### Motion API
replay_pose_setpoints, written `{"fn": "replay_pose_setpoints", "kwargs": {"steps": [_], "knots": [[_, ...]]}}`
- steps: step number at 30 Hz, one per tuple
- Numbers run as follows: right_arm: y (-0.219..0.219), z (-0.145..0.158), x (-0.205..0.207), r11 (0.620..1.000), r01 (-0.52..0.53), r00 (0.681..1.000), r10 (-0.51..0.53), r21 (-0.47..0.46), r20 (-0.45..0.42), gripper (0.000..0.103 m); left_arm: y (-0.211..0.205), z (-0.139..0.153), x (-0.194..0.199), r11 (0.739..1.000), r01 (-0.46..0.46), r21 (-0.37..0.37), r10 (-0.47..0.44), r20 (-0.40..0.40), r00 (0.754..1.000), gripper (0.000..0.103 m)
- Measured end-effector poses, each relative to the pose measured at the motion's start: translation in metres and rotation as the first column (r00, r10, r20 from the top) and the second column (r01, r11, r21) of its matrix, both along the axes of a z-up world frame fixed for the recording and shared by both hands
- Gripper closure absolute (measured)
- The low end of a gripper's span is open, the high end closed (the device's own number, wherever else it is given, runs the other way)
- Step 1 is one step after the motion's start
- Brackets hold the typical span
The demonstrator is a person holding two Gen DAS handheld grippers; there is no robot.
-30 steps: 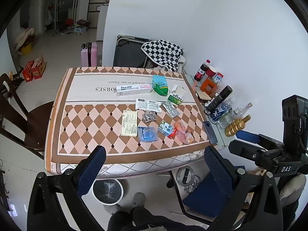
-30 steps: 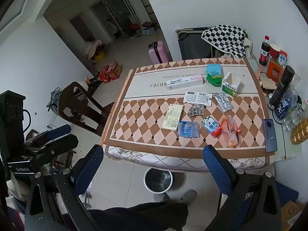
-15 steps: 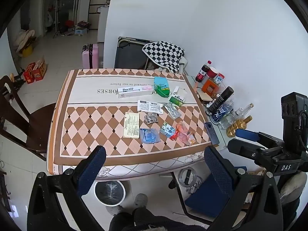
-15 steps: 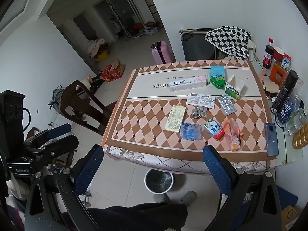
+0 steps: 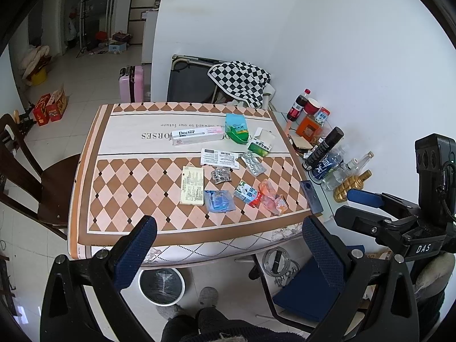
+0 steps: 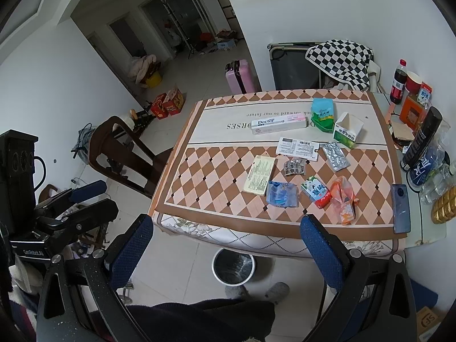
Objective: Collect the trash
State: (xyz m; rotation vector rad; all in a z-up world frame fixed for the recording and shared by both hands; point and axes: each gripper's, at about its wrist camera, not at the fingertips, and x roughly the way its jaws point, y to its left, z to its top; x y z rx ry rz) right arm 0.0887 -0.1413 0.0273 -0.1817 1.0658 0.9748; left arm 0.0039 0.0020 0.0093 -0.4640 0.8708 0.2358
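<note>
A table (image 5: 85, 188) under a diamond-patterned cloth is seen from above, and the trash is spread across its near half: a long Doctor box (image 5: 198, 136), a green bag (image 5: 236, 128), an open carton (image 5: 262, 142), a leaflet (image 5: 219, 158), a blister pack (image 5: 252, 164), a blue wrapper (image 5: 219, 201) and an orange wrapper (image 5: 272, 198). A phone (image 5: 311, 196) is laid at the right edge. A bin (image 5: 161, 285) is stood on the tiled floor just below the table's near edge. Bottles (image 5: 325, 148) are crowded on a side shelf against the white wall.

The left gripper (image 5: 228, 236) is held wide open with nothing in it, short of the table; the right gripper (image 6: 225, 236) is likewise spread wide and empty. A blue cushioned seat (image 5: 307, 299) is shown only by the left view; the dark chair (image 6: 119, 148) is shown whole only by the right view.
</note>
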Motion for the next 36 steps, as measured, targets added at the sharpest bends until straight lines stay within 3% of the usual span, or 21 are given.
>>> {"fn": "replay_pose_setpoints", "kwargs": {"steps": [36], "knots": [[-0.001,0.002,0.004,1.0,-0.004,1.0,0.004,-0.003,0.003,0.0,-0.012,-0.003,0.008,1.0,0.01,0.003,-0.01,0.002,1.0,0.0]]}}
